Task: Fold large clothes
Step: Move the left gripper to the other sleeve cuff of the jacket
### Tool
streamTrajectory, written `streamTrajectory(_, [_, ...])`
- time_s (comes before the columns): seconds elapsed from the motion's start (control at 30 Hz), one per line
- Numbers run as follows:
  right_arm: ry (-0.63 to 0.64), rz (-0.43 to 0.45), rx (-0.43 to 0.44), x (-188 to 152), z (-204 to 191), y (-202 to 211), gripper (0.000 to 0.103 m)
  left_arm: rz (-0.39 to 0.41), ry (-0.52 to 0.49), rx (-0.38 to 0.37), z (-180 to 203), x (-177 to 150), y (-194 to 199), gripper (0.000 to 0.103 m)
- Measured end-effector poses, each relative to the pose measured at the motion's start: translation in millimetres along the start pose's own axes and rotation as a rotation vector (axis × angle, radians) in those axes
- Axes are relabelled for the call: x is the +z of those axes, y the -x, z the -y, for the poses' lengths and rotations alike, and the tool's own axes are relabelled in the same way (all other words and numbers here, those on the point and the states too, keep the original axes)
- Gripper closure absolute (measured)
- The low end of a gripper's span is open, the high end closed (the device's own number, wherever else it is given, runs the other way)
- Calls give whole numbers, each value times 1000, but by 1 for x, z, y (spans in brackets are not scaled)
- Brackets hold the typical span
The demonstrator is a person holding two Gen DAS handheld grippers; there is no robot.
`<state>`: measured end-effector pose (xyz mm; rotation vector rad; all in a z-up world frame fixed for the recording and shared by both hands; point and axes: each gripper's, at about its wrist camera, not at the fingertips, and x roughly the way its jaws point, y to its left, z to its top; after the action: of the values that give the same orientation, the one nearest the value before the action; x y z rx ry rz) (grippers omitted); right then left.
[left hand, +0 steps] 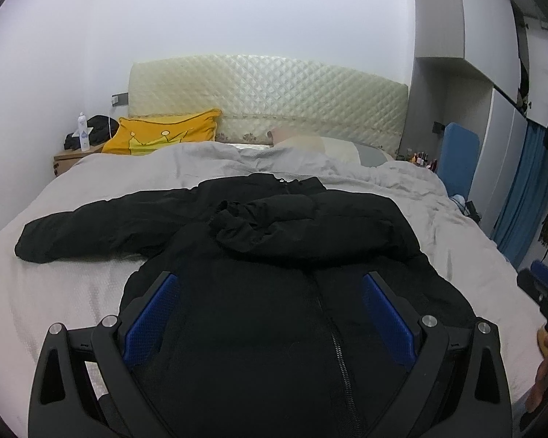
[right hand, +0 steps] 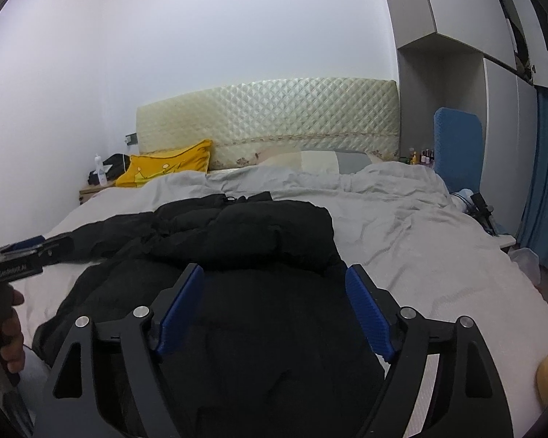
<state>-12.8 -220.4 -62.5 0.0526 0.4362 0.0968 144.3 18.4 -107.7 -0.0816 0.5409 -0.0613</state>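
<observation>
Jaws wide above black jacket [left hand: 274, 255]; left gripper [right hand: 36, 246] reads "GenRobot.AI".

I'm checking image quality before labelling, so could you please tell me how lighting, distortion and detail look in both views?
Left wrist view: strong fisheye bending, dark vignette corners, the black jacket nearly featureless apart from its zipper, the headboard slightly soft. Right wrist view: same barrel distortion, flat dim light, the jacket underexposed, the wall washed pale.

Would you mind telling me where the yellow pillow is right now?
The yellow pillow leans against the headboard at the bed's far left corner, beside the nightstand.
</observation>
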Motion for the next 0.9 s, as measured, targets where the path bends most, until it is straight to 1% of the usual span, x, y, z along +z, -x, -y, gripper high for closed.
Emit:
streamTrajectory(0.17, [-3,-8,-20,-5,2,0,14,16,10,-5,-6,-2,3,3])
streamTrajectory(0.27, [-22,-3,-17,-4,4,-1,8,22,10,6,-12,-2,5,3])
streamTrajectory(0.4, [-25,-4,-26,-5,5,-2,6,24,40,6,-25,3,6,3])
streamTrajectory(0.5, [-24,2,-33,-5,5,-2,1,20,72,6,-41,9,8,3])
streamTrajectory(0.77, [-29,18,-49,-6,7,0,0,23,85,66,-88,33,17,3])
streamTrajectory(0.9, [-44,15,-54,-7,9,0,0,30,43,136,-118,53,20,3])
